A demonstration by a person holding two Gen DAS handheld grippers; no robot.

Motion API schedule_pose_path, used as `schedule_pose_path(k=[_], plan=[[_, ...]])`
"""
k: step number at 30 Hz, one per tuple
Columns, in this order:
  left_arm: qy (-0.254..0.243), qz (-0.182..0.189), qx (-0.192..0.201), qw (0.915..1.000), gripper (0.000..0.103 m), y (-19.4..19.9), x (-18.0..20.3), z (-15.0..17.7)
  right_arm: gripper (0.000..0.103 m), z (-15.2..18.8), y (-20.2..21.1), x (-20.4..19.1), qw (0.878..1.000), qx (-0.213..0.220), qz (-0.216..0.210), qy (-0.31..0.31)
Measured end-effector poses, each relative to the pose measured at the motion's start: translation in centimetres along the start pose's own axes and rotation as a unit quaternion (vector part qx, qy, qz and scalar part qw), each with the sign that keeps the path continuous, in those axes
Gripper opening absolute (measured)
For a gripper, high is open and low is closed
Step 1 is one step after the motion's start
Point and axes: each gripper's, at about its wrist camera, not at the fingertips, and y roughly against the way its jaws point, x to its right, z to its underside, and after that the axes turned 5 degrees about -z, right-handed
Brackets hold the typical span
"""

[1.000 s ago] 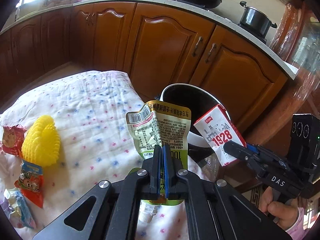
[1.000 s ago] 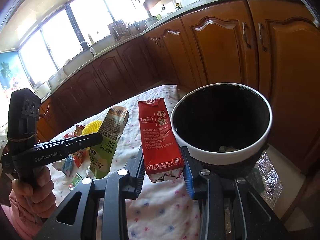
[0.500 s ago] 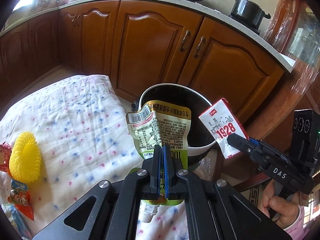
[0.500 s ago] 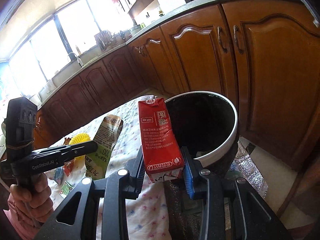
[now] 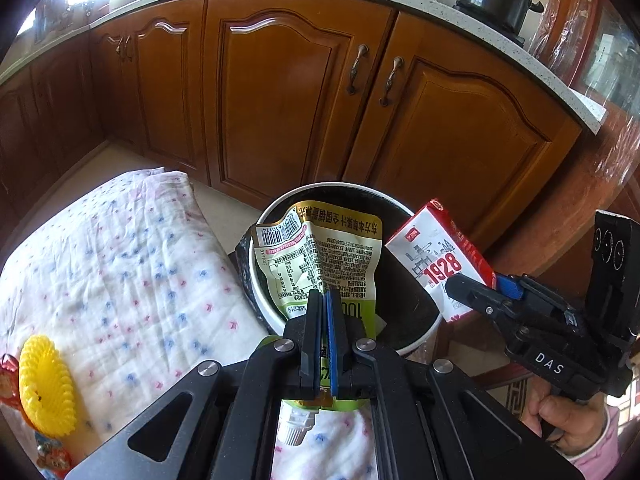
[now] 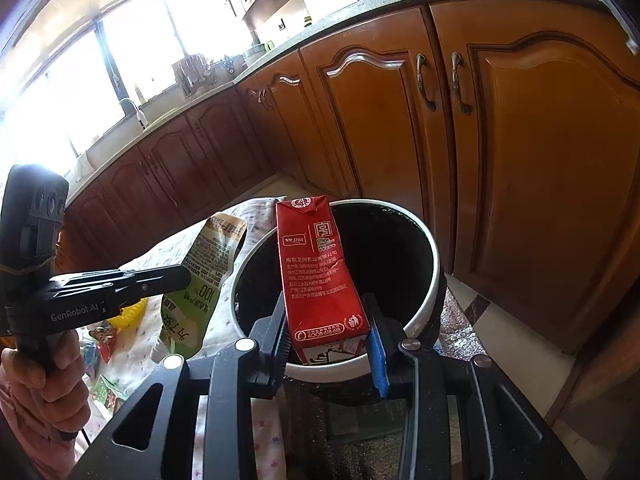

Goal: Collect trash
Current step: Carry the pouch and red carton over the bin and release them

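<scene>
- Kitchen with brown cabinets [image 5: 280, 92] behind, a quilt [image 5: 120, 272] with small stars in front, a black bin [image 6: 424, 256] with white rim just off its edge.
- Left gripper [image 5: 324, 300]: jaws fully together, pinching the lower part of a green pouch [image 5: 320, 260]. Pouch stands up from the fingers, long axis away from the camera, upper half already over the bin mouth – barcode corner above the near-left rim.
- Right gripper [image 6: 328, 320]: jaws part open, pressing the two sides of a red carton [image 6: 320, 272] near its base. Carton upright, a bit tilted, long axis up along the fingers.
- Key relation: bin straight ahead and below both grippers. From the right wrist view, carton seems in front of the opening, base above the near rim; from the left wrist view, carton [image 5: 440, 256] looks at the right edge of the bin, maybe partly outside. Hard to say which of the two is better centred – pouch looks nearer the middle.
- Judgement: release over the bin next; carton probably needs a little more travel inward so it does not hit the rim.
- More trash on the quilt at far left: yellow foam net [image 5: 44, 388], some snack wrappers [image 5: 52, 452] cut by the frame edge.
- Hidden: bin bottom only dark, contents not readable; pouch spout [image 5: 296, 428] under the gripper body, mostly covered; only a hand [image 5: 568, 420] and pink sleeve of the person visible.
</scene>
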Motion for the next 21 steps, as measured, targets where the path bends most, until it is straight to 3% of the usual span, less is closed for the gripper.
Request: schedule_pose_path(k=[21], plan=[[-0.014, -0.016, -0.057, 0.9981, 0.001, -6.9, 3.0, -2.6, 0.034, -2.7, -4.7, 2.2, 0.997, -0.068, 0.019, 0.011]])
